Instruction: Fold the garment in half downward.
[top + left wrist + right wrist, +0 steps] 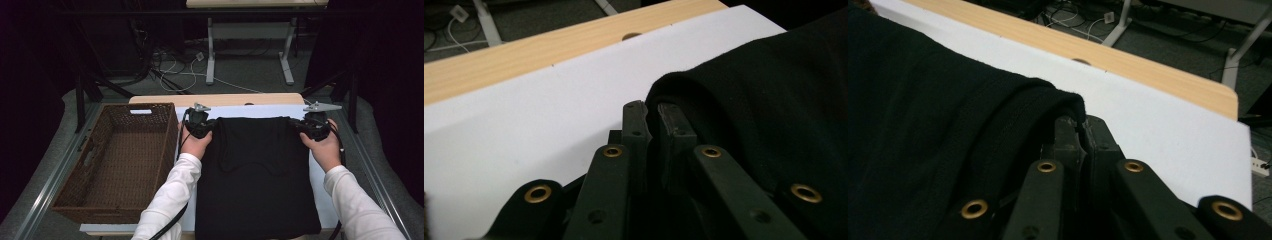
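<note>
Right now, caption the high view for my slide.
Both grippers pinch a black cloth garment's far corners beside a brown wicker basket.

We saw a black garment (257, 175) of soft, matt knitted cloth, its folded edge ribbed. The worktop (524, 55) was pale wood with a visible grain, overlaid by a smooth, matt white sheet (524, 130). The basket (112, 160) was rough brown wicker. Each hand-held gripper's arms were matt black plastic with shiny brass-coloured eyelets.

Garment (257, 175) near edge: cut off by the high view's bottom.
Basket (165, 145) near corner: hidden behind the left sleeve (172, 192).
</note>
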`<state>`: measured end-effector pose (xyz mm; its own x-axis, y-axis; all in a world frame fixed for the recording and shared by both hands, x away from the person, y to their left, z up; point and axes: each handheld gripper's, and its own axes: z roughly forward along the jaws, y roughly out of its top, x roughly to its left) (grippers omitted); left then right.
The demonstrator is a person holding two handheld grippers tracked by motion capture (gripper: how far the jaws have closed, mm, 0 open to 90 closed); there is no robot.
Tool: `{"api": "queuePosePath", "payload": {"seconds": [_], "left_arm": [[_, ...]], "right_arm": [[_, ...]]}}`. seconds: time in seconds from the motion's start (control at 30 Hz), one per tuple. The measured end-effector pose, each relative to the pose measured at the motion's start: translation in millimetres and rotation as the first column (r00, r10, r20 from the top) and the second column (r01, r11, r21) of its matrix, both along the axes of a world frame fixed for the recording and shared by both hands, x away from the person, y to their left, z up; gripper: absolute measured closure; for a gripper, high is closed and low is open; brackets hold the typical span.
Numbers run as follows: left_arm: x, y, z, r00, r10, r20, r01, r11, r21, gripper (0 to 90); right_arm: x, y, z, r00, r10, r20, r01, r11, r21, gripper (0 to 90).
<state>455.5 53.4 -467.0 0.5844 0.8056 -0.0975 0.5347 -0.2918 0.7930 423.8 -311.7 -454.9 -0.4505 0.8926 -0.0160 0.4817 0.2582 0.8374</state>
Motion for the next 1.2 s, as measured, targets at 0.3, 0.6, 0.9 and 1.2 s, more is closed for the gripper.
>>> {"api": "queuePosePath", "payload": {"seconds": [0.3,0.6,0.9,1.2], "left_arm": [[19.1,-5.4,-8.4,0.9997,0.017,-0.017,-0.017,0.9998,0.009,82.4],[26.5,-9.4,-36.8,0.9951,0.037,-0.091,-0.035,0.999,0.028,82.1],[31.6,-15.4,-54.2,0.99,0.063,-0.126,-0.057,0.997,0.051,81.2],[29.3,-13.2,-57.2,0.9847,0.129,-0.117,-0.122,0.9904,0.064,53.2]], "right_arm": [[18.8,3.1,-4.6,0.9995,-0.027,-0.014,0.027,0.9996,-0.011,85.7],[27.7,5.8,-31.7,0.9961,-0.04,-0.079,0.039,0.9991,-0.019,85.3],[35.3,10.2,-53.5,0.9908,-0.054,-0.124,0.05,0.9981,-0.035,82.2],[35.8,4.6,-66.5,0.9819,-0.121,-0.146,0.123,0.9925,0.0,51.5]]}}
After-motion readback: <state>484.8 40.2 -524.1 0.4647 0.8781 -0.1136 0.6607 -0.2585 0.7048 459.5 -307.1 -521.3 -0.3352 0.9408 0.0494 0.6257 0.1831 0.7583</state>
